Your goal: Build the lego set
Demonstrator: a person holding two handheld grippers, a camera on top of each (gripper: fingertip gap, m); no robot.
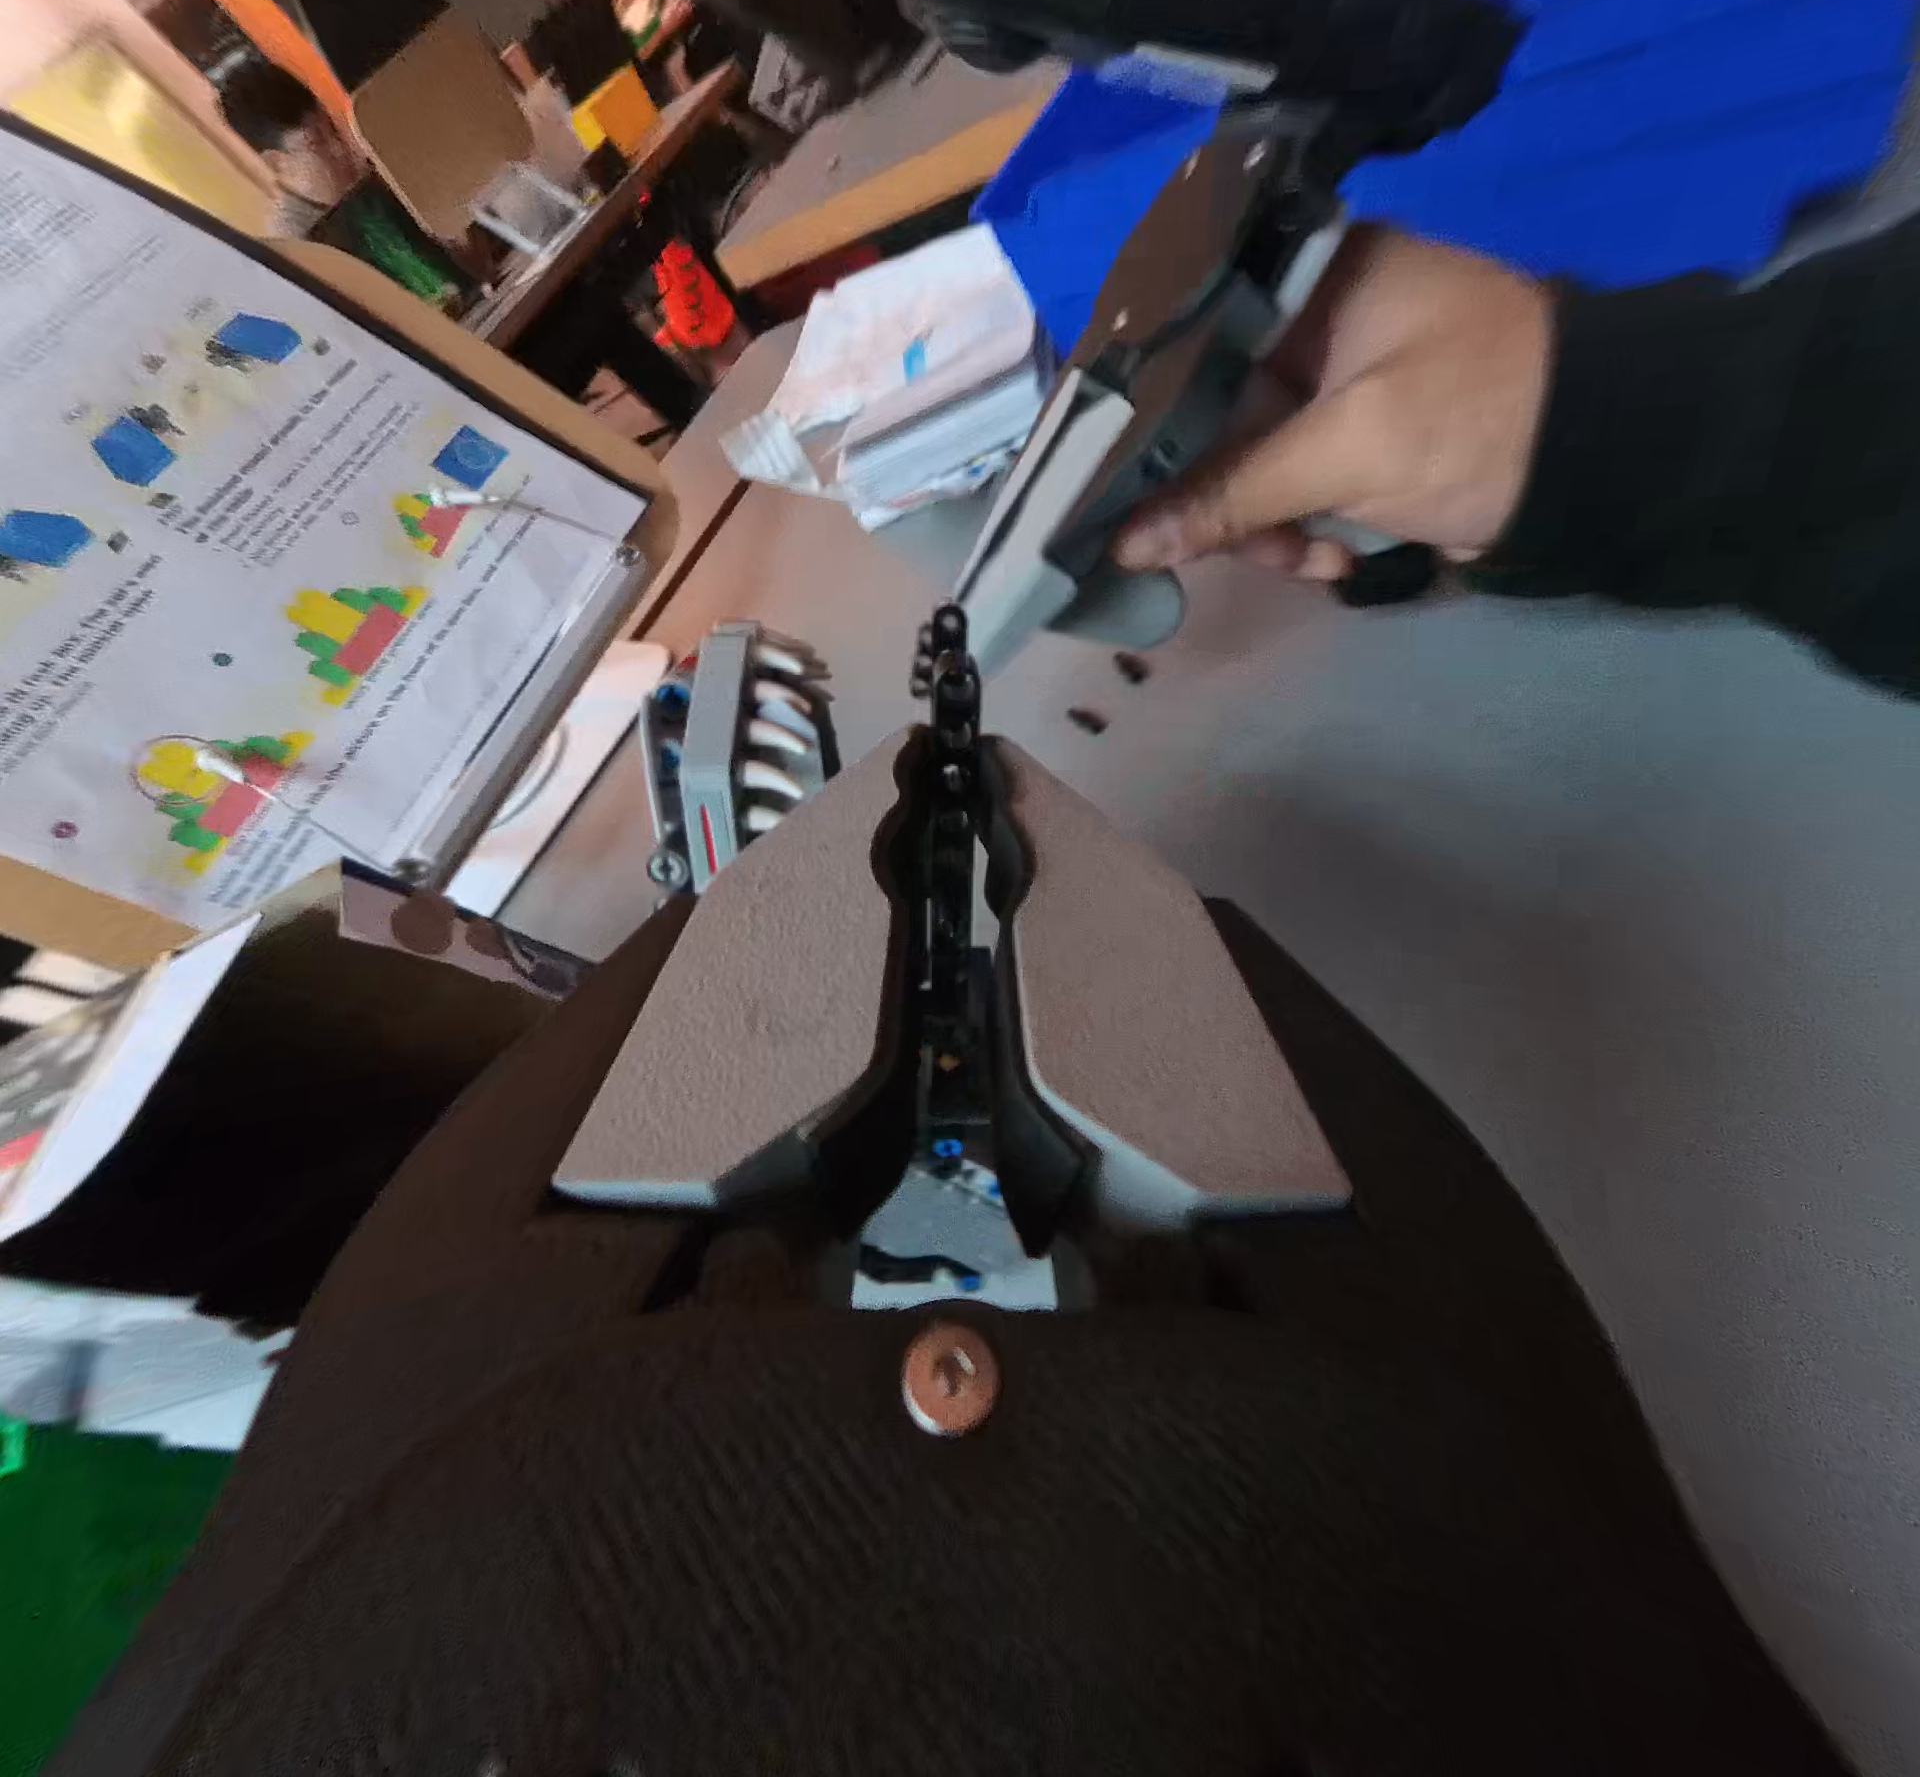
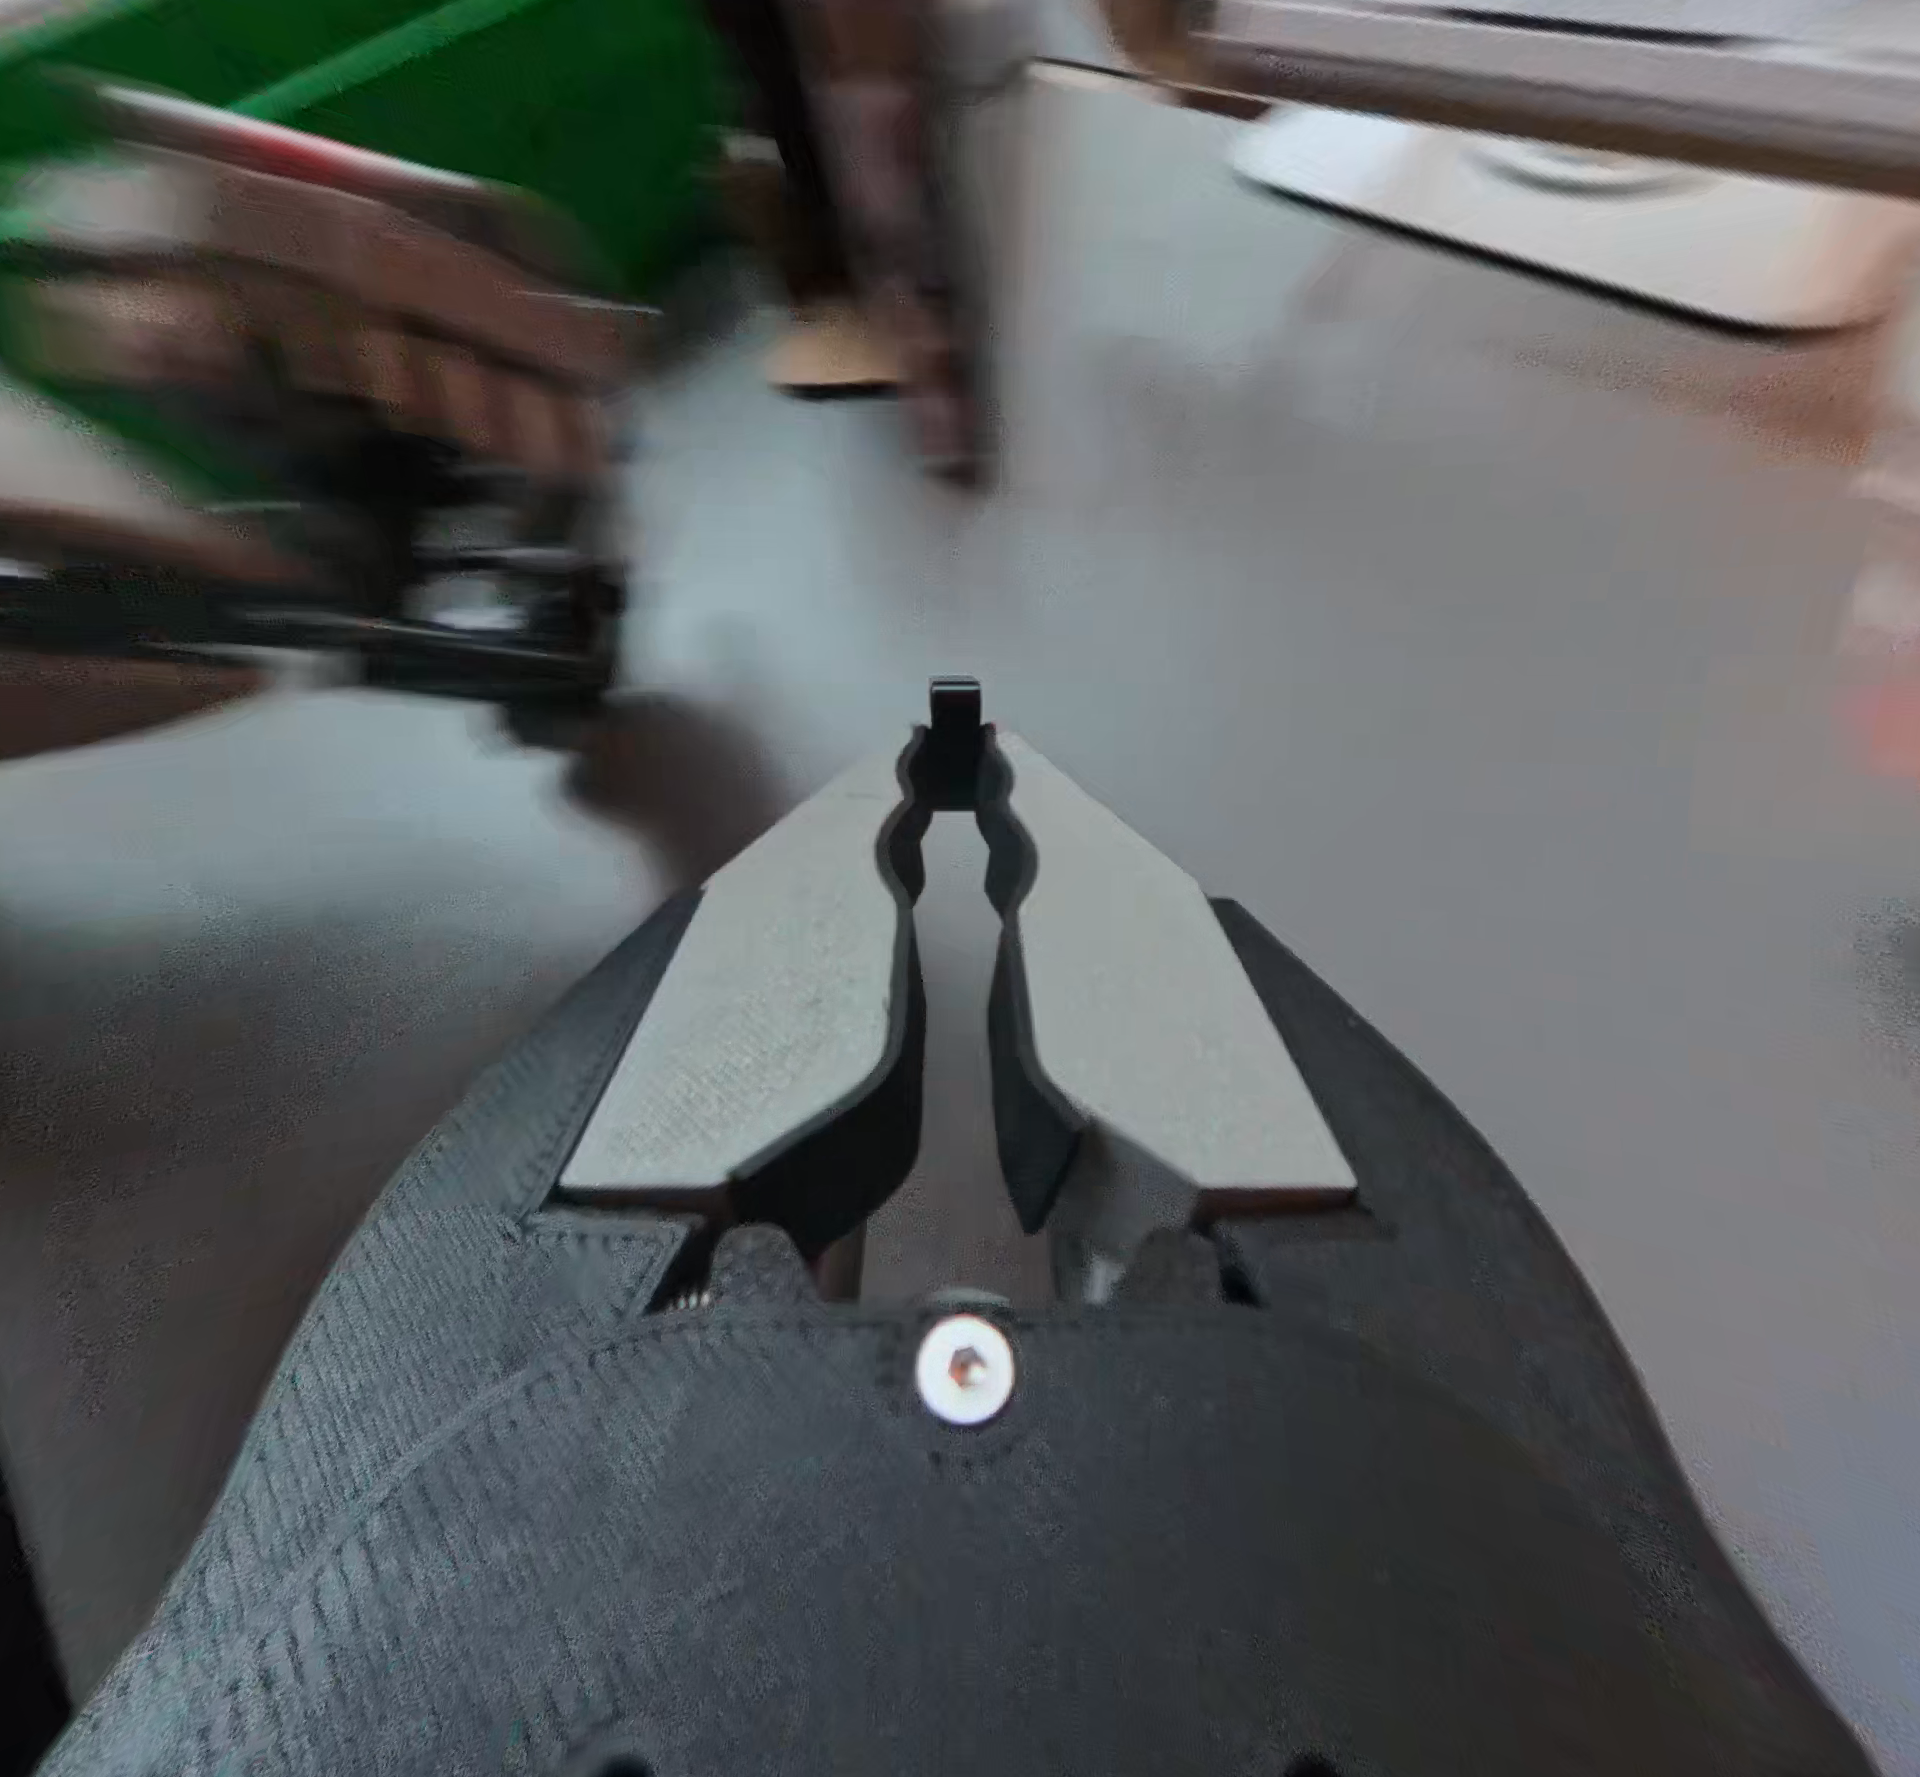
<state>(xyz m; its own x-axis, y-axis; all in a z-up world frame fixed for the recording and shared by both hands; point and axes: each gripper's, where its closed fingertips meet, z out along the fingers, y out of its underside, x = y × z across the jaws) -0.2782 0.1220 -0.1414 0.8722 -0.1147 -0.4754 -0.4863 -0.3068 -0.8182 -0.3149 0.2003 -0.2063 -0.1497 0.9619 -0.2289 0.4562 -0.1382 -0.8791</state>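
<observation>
My left gripper (image 1: 951, 751) is shut on a black lego assembly (image 1: 948, 678) made of thin beams, which runs between the fingers and sticks out past the tips. A grey lego sub-assembly (image 1: 727, 751) with white teeth stands on the table just left of it. Two small dark pins (image 1: 1107, 693) lie on the table beyond. My right gripper (image 2: 954, 771) is shut on a small black lego pin (image 2: 954, 719) at its tips. It also shows in the left wrist view (image 1: 1023, 574), held by a hand, close to the black assembly's tip.
An instruction sheet on a stand (image 1: 312, 522) is at the left. Crumpled plastic bags and paper (image 1: 914, 397) lie farther back. A green bin (image 2: 416, 65) and a blurred dark assembly (image 2: 416, 574) are at the left of the right wrist view. The grey tabletop (image 1: 1455, 896) extends right. The tips of one gripper are about 11 cm away from the tips of the other.
</observation>
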